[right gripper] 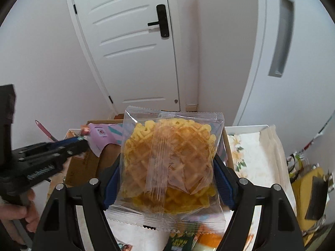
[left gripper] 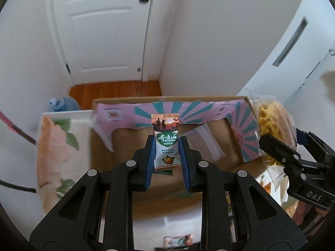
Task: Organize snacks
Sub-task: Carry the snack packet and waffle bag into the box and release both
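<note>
Though box-bottom hidden: left tongs (left gripper: pixel 166 146) clamped on sachet (left gripper: pixel 166 142), right tongs (right gripper: pixel 167 179) on waffle packet (right gripper: pixel 169 163).

Right claw (right gripper: pixel 167 179) clamps waffle packet (right gripper: pixel 170 156); cardboard box (right gripper: pixel 83 167) beyond

The small white-and-green snack sachet (left gripper: pixel 166 146) is glossy printed film with crimped, saw-toothed ends. The clear waffle-biscuit packet (right gripper: pixel 170 161) is shiny, crinkled transparent plastic with a ribbed seam down its middle; the golden biscuits inside look dry and gridded. The open brown cardboard box (left gripper: pixel 129 146) is matt corrugated board, its pink-and-teal flaps smooth printed paper with torn edges. Both black tongs (left gripper: pixel 166 156) (right gripper: pixel 167 179) are matt moulded plastic with ridged blue pads and bright metal pins.
</note>
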A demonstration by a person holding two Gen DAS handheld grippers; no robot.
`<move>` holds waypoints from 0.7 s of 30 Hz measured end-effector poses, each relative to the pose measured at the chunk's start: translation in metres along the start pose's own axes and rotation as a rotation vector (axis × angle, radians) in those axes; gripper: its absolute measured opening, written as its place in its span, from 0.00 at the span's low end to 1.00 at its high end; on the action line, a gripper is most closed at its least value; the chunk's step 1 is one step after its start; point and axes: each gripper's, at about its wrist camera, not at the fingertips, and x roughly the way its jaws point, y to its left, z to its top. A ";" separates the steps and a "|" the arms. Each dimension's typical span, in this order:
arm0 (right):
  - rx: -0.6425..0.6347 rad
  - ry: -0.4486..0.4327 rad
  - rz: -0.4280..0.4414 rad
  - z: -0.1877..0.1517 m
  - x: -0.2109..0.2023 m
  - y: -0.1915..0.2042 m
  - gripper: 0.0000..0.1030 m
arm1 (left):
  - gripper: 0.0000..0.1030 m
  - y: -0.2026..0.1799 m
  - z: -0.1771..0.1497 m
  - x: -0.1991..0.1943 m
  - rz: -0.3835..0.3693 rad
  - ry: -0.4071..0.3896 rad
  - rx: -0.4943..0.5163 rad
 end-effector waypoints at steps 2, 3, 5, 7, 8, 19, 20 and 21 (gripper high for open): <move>-0.016 0.020 0.020 0.005 0.013 -0.008 0.72 | 0.20 -0.004 0.002 0.018 0.012 0.030 -0.009; -0.023 0.030 0.030 0.007 0.019 -0.012 0.72 | 0.20 -0.007 0.003 0.028 0.020 0.043 -0.015; -0.032 0.048 0.046 0.008 0.028 -0.018 0.72 | 0.20 -0.008 0.003 0.040 0.031 0.064 -0.024; -0.041 0.069 0.062 0.009 0.039 -0.023 0.72 | 0.20 -0.010 0.001 0.052 0.033 0.086 -0.040; -0.044 0.078 0.069 0.009 0.044 -0.026 0.72 | 0.20 -0.011 0.000 0.055 0.037 0.090 -0.042; -0.011 0.109 0.101 0.004 0.054 -0.036 0.72 | 1.00 -0.015 -0.014 0.037 0.105 0.013 0.000; -0.011 0.108 0.097 0.005 0.053 -0.035 0.72 | 1.00 -0.012 -0.016 0.034 0.108 0.012 0.000; -0.009 0.109 0.101 0.005 0.052 -0.034 0.72 | 1.00 -0.010 -0.019 0.031 0.112 0.012 -0.001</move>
